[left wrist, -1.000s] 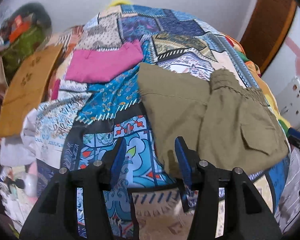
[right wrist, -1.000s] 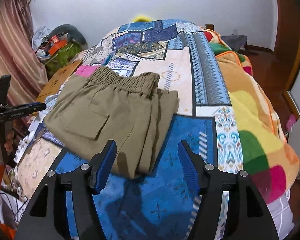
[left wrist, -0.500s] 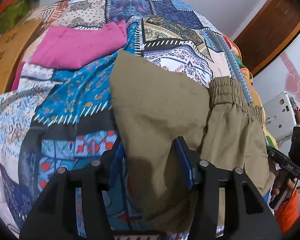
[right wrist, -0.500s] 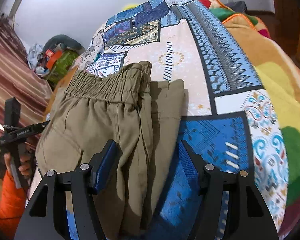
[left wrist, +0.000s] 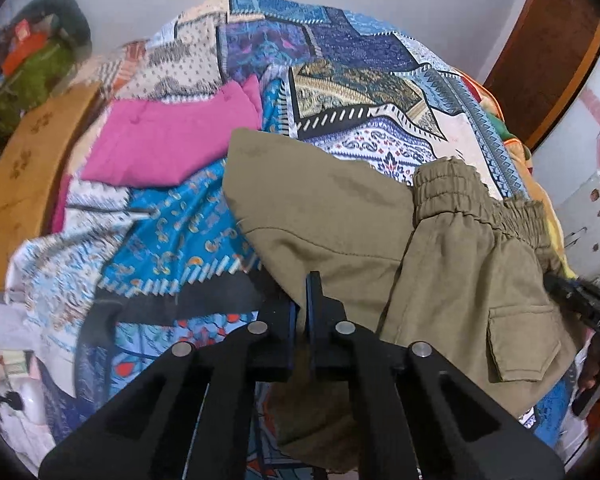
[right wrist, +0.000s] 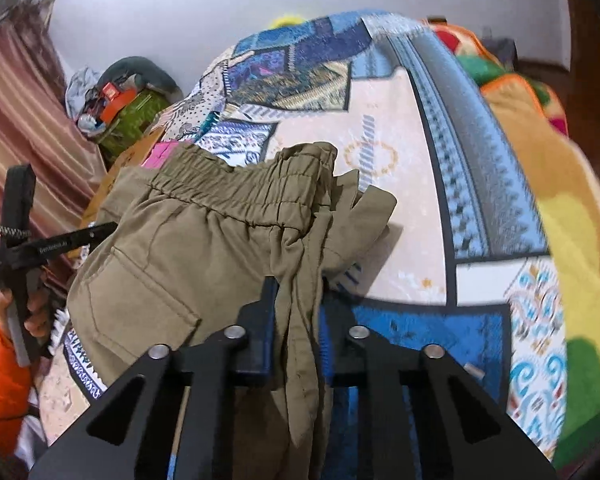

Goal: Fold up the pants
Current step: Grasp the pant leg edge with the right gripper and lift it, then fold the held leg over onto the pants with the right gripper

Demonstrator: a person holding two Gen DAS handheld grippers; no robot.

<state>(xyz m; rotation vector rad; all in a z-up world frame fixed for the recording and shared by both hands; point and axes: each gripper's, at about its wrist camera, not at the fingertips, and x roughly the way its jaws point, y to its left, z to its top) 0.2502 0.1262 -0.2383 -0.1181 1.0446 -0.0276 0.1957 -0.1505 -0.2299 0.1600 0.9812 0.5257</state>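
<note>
Olive pants (left wrist: pixel 364 240) with an elastic waistband and a flap pocket lie folded on a patchwork bedspread (left wrist: pixel 340 76). My left gripper (left wrist: pixel 302 300) is shut on the near left edge of the pants. In the right wrist view, my right gripper (right wrist: pixel 296 300) is shut on a bunched fold of the pants (right wrist: pixel 220 248) at their near right edge, and the fabric is lifted and rumpled. The left gripper (right wrist: pixel 16 240) shows at the far left of the right wrist view, held by a hand in an orange sleeve.
A folded pink garment (left wrist: pixel 168 140) lies on the bed beyond the pants. A wooden board (left wrist: pixel 24 176) borders the bed's left side, with clutter (left wrist: pixel 32 64) behind it. A colourful blanket (right wrist: pixel 560 208) lies on the right. A white wall and a brown door (left wrist: pixel 548 52) stand behind.
Both grippers moved onto the pants' near edges and closed on the fabric. The right side of the pants is now lifted and bunched.
</note>
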